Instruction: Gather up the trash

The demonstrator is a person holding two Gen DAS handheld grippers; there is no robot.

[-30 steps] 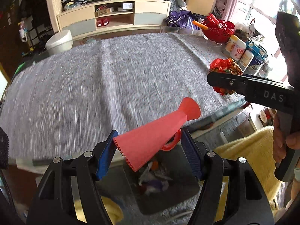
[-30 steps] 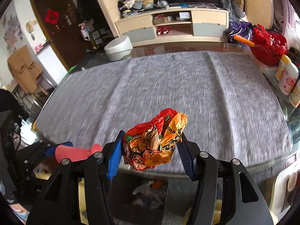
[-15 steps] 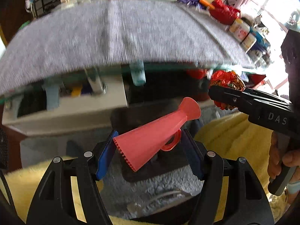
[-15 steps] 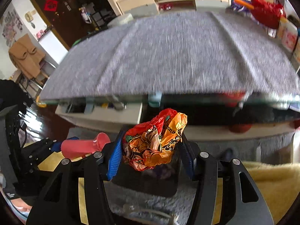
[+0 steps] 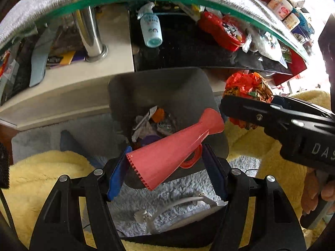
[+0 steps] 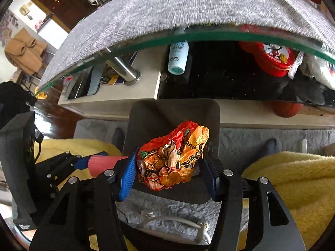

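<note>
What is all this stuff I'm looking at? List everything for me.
trash bin: one, dark grey, on the floor under both grippers, scraps inside
toy megaphone: one, pink-red, held over the bin
crumpled wrapper: one, orange and red, held over the bin
spray bottle: one, white and teal, on the shelf under the glass tabletop
tin: one, red, same shelf
grey cloth: one, covering the tabletop
cable: one, white, on the grey rug
left gripper: black, blue fingers, gripping the megaphone
right gripper: black, blue fingers, gripping the wrapper
hand: one, holding the right gripper's handle

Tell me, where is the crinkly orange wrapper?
The wrapper sits pinched in the right gripper, over the dark bin, beside the pink cone.
</note>
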